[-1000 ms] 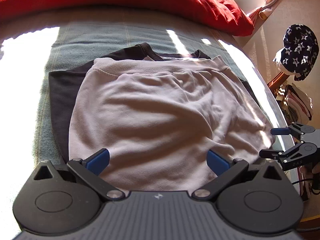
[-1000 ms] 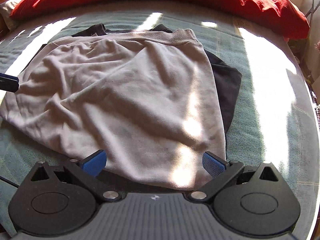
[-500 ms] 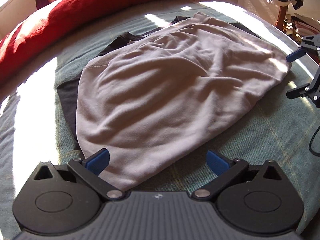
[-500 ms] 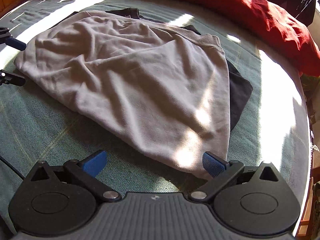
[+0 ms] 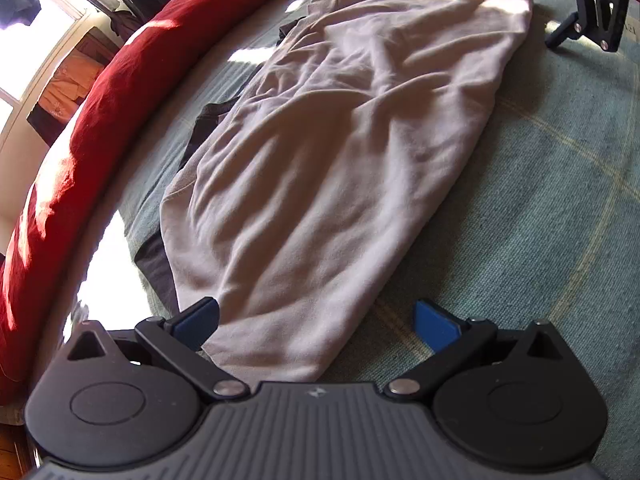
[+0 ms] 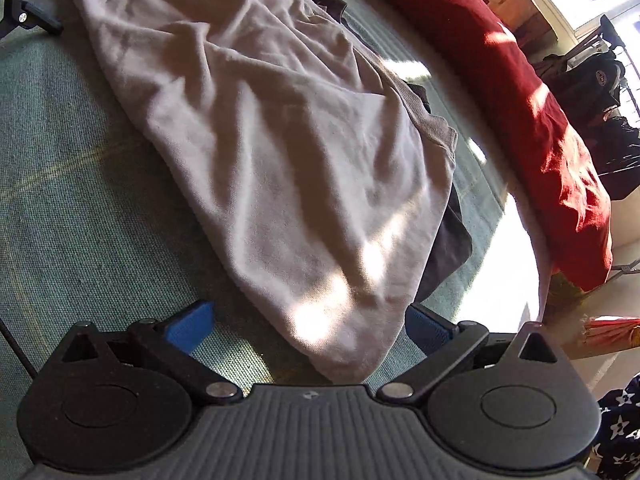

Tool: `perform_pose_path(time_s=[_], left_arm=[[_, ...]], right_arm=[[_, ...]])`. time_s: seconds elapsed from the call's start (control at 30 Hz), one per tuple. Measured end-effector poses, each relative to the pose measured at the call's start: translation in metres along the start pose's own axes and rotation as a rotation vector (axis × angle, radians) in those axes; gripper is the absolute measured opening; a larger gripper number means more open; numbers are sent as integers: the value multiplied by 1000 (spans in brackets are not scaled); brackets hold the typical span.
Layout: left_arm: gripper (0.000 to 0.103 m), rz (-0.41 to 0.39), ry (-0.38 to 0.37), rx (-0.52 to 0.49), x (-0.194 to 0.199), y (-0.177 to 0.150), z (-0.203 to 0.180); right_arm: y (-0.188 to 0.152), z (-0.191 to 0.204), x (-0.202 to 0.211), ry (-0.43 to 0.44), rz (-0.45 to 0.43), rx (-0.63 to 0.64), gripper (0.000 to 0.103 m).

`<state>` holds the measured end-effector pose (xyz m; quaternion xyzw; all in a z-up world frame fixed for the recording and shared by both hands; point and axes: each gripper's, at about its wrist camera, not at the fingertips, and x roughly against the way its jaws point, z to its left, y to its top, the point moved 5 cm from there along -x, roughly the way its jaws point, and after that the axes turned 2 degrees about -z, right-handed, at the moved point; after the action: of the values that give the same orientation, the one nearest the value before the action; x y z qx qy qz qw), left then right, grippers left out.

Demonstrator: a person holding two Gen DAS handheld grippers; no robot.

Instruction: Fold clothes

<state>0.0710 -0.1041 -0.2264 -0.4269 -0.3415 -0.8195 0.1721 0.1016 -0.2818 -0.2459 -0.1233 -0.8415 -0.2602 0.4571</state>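
A pale top (image 5: 340, 152) lies spread on a green bedspread (image 5: 540, 208), laid over a dark garment (image 5: 158, 264) whose edges peep out along the side nearest a red pillow (image 5: 100, 112), as two hand-held grippers close in on opposite ends of the cloth. The left gripper (image 5: 316, 320) sits low over one end of the top, jaws wide apart and holding nothing, the fabric's corner lying between its blue pads (image 5: 434, 322); the right gripper (image 6: 308, 326) mirrors it at the far end, jaws likewise spread and empty, with the top's rounded corner reaching in between them. In the left view the right gripper shows at the upper right, beside the far end; in the right view a sliver of the left shows at the upper left. The top's long axis runs from one gripper to the other, roughly parallel to the pillow, with a ribbed band (image 6: 434, 128) along the pillow side. The step in hand looks like lining up for a grasp before a fold: neither tool has cloth yet. The next move likely calls for each gripper to settle onto its corner and pinch only the pale layer, leaving the dark garment below undisturbed, a risk where the two overlap closely near the left gripper.
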Motion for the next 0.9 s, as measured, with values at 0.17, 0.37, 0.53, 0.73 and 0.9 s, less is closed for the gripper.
perform_pose_path(time_s=[0.17,0.37,0.53,0.73,0.9], left_arm=[[102,59,-135,402,2,-14,32],[102,66,-233,731,-7,-27,62],[102,58,-254,849,-10,-29,82],[102,64,-246,892,-20,-27,95],[102,62,-274,915,-27,-23,94]], right_arm=[[-6,-35,-2,164,-8,-348,103],[-36,-81,-17,330,-33,-828,103],[-46,-102,-17,330,-81,-984,103],[-16,-119,-17,395,-215,-986,103],[15,-112,-40,514,-227,-934,103]])
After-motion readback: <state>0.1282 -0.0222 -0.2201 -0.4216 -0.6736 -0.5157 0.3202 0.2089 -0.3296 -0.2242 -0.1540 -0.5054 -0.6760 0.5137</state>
